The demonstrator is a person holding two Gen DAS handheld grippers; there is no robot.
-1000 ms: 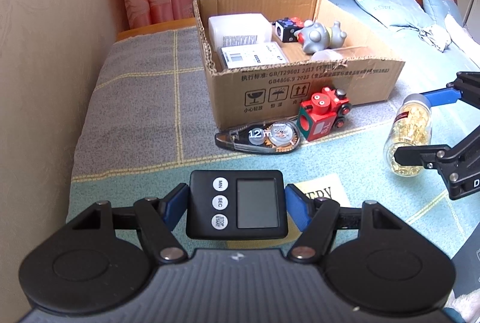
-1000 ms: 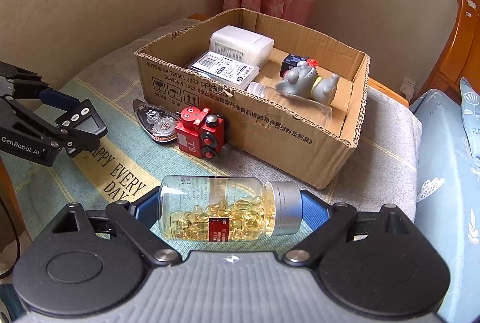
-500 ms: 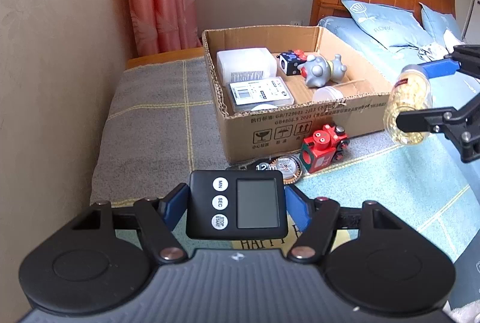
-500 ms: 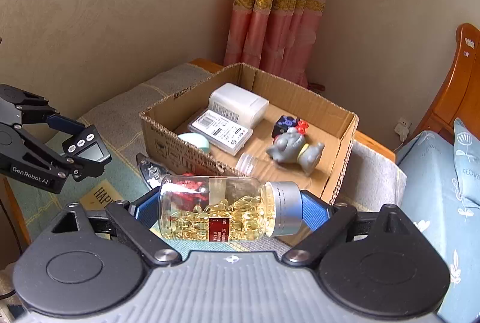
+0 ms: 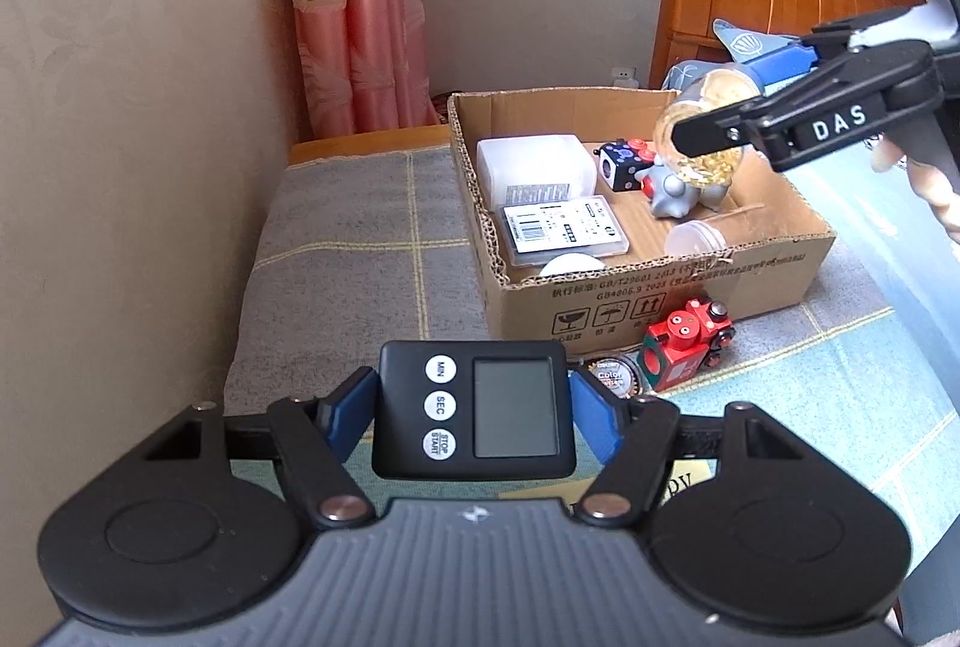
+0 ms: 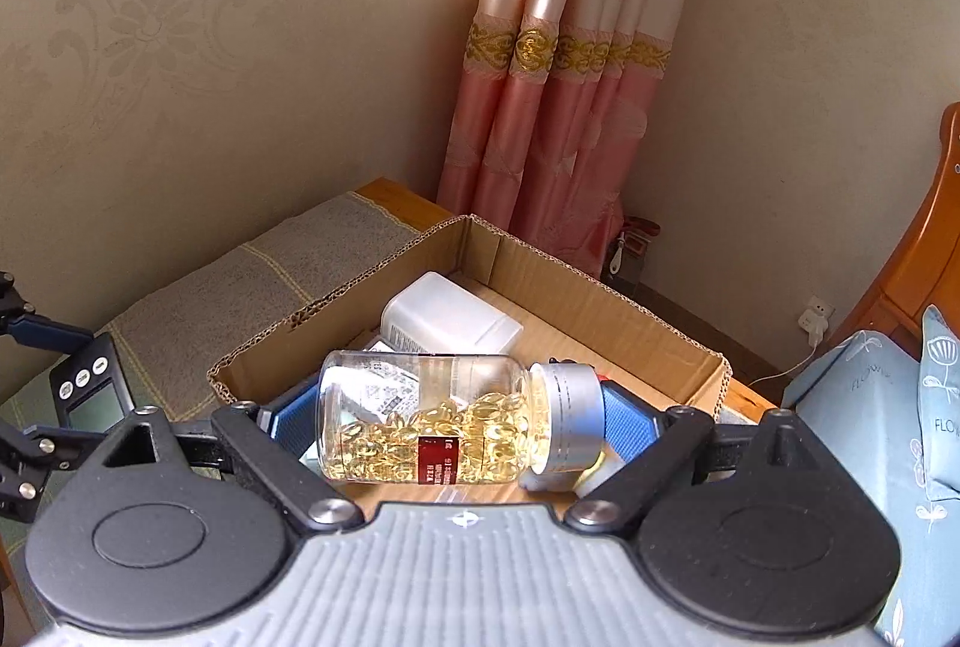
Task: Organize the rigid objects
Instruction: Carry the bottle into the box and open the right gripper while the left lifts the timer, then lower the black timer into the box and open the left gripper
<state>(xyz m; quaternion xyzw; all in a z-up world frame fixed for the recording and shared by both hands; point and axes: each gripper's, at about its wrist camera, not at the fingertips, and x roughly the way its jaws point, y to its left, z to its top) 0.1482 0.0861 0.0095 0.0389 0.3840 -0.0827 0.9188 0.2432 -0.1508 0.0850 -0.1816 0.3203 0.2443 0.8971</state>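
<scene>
Left wrist view: my left gripper (image 5: pixel 474 419) has its blue pads clamped on the two short sides of a black digital timer (image 5: pixel 472 410), screen and three white buttons facing up. I hold it above the patterned bedspread (image 5: pixel 354 239), short of the cardboard box (image 5: pixel 660 287). Box is open-topped and sits on the bed. Inside I see a white plastic container (image 5: pixel 534 167), a flat labelled case (image 5: pixel 564 227), a dark cube with coloured dots (image 5: pixel 624 164), a grey figurine (image 5: pixel 675 191) and a clear capped tube (image 5: pixel 696 239). Outside, against the box's near wall, a red toy train (image 5: pixel 684 344); just beside it a correction tape dispenser (image 5: pixel 612 376), partly hidden by the timer.

Right wrist view: my right gripper (image 6: pixel 456 419) is closed end to end on a clear bottle of golden capsules (image 6: pixel 432 425), lying sideways, silver cap to the right. I hold it in the air over the box interior (image 6: pixel 600 311). A few fingers (image 5: pixel 930 179) show at the left view's right edge, behind that gripper.
</scene>
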